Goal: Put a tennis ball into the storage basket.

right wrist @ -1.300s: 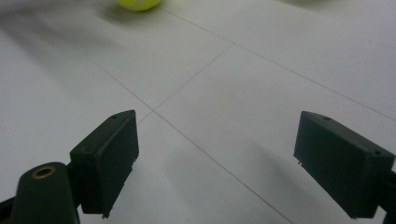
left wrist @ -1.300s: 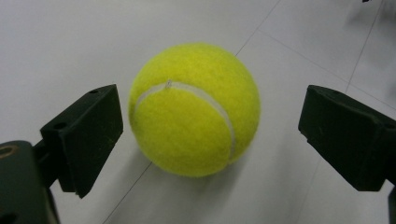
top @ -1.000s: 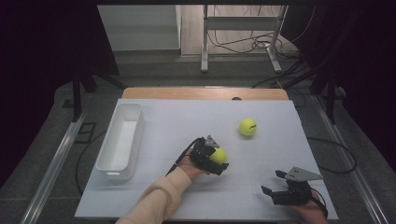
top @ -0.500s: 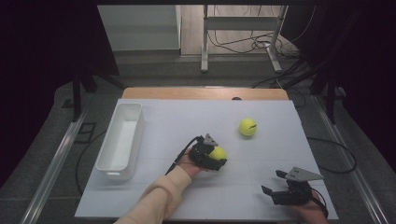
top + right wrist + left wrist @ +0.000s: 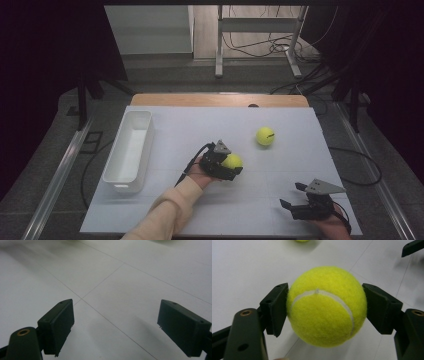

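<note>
My left gripper sits near the middle of the white table, shut on a yellow tennis ball. In the left gripper view both black pads press the sides of the ball, which is just above the surface. A second tennis ball lies loose on the table, farther back and to the right. My right gripper rests near the front right corner. Its jaws stand wide open over bare table in the right gripper view, with nothing between them.
A long white bin stands along the table's left side and looks empty. Beyond the far wooden edge are a desk frame and loose cables on the floor. Dark curtains flank both sides.
The left jaws have drawn in around the tennis ball and now grip it. The left hand has barely shifted. The right gripper has not moved.
</note>
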`<state>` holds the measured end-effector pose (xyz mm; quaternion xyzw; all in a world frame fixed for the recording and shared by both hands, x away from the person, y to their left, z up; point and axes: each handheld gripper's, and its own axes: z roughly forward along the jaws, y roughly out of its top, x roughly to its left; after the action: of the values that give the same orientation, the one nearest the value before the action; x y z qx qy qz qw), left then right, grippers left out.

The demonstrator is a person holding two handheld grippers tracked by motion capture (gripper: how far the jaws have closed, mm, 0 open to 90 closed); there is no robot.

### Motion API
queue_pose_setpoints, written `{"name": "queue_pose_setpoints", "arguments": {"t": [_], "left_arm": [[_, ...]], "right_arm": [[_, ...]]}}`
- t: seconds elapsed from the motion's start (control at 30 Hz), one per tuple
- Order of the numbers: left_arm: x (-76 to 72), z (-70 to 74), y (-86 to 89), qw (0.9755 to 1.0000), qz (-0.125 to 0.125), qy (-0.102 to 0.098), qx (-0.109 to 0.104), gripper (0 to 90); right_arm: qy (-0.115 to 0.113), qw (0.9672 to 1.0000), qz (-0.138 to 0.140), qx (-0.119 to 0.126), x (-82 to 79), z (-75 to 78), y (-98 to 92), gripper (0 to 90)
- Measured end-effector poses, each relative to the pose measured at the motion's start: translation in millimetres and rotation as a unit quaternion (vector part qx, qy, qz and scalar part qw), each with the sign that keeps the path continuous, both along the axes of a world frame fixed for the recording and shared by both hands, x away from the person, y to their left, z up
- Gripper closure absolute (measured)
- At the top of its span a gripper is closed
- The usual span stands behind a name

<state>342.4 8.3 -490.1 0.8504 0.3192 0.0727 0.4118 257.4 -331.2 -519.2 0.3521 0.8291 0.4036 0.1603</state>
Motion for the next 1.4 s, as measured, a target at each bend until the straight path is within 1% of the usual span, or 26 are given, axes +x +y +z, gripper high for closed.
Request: {"name": "queue_pose_setpoints", "arguments": {"t": [0.13, 0.23, 0.37, 0.6, 0.87, 1.03, 1.13, 1.23, 1.4], "left_arm": [[0.2, 8.1, 7.7, 0.9999, 0.007, -0.006, -0.011, 26.2], [-0.4, 11.3, 11.2, 0.9997, 0.011, -0.011, -0.017, 26.2], [-1.0, 14.2, 14.0, 0.9997, 0.012, -0.013, -0.019, 26.2], [-1.6, 19.8, 21.0, 0.9992, 0.023, -0.020, -0.028, 26.2], [-2.3, 23.5, 24.9, 0.9988, 0.028, -0.023, -0.034, 26.1], [-2.8, 27.0, 27.5, 0.9984, 0.030, -0.029, -0.038, 26.1], [-3.0, 26.9, 27.7, 0.9984, 0.031, -0.029, -0.036, 26.1], [-3.3, 25.2, 26.3, 0.9987, 0.029, -0.029, -0.030, 26.1], [-3.5, 18.9, 24.0, 0.9990, 0.030, -0.029, -0.015, 25.9]], "right_arm": [[0.001, 1.0000, 0.001, -0.001, 0.3, -0.6, 0.2, 14.3], [0.002, 1.0000, 0.001, -0.002, 0.3, -0.7, 0.4, 14.4], [0.002, 1.0000, 0.001, -0.003, 0.3, -1.1, 0.6, 14.4], [0.003, 1.0000, 0.002, -0.005, 0.0, -1.0, 0.4, 14.4], [0.003, 1.0000, 0.002, -0.006, 0.1, -1.2, 0.6, 14.4], [0.001, 1.0000, 0.002, -0.007, 0.1, -1.4, 0.7, 14.4], [0.001, 1.0000, 0.002, -0.007, 0.1, -1.4, 0.7, 14.4], [0.001, 1.0000, 0.002, -0.008, 0.1, -1.4, 0.7, 14.4], [0.000, 1.0000, 0.002, -0.009, 0.0, -1.1, 0.4, 14.4]]}}
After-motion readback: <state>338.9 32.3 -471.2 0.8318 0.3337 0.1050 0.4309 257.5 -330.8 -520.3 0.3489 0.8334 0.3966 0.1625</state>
